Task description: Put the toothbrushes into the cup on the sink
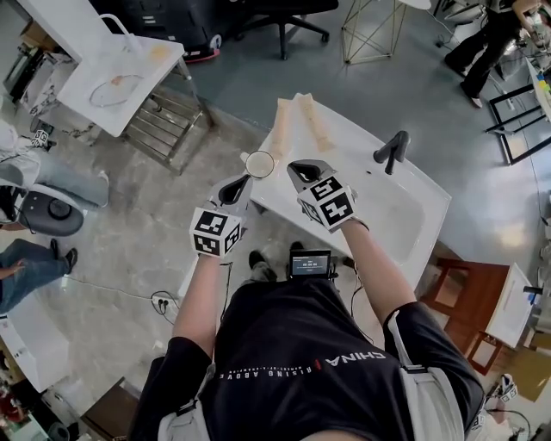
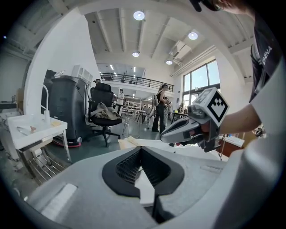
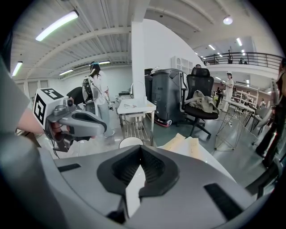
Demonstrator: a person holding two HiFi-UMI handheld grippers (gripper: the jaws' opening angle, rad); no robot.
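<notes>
A white cup [image 1: 259,164] stands at the near left corner of the white sink counter [image 1: 362,185]; the right gripper view shows its rim [image 3: 131,142] just past my jaws. Two long pale tan items [image 1: 300,127] lie side by side at the counter's far end, also visible as tan strips [image 3: 184,144]. I cannot make out a toothbrush as such. My left gripper [image 1: 234,185] hovers just left of the cup, jaws shut and empty [image 2: 141,148]. My right gripper [image 1: 303,172] hovers just right of the cup, also shut and empty [image 3: 141,147].
A black faucet [image 1: 392,151] stands at the back of the basin [image 1: 405,220]. A second white sink stand [image 1: 120,69] is at the far left, an office chair [image 1: 280,17] behind, a wooden stool [image 1: 465,297] at the right. People stand around the room.
</notes>
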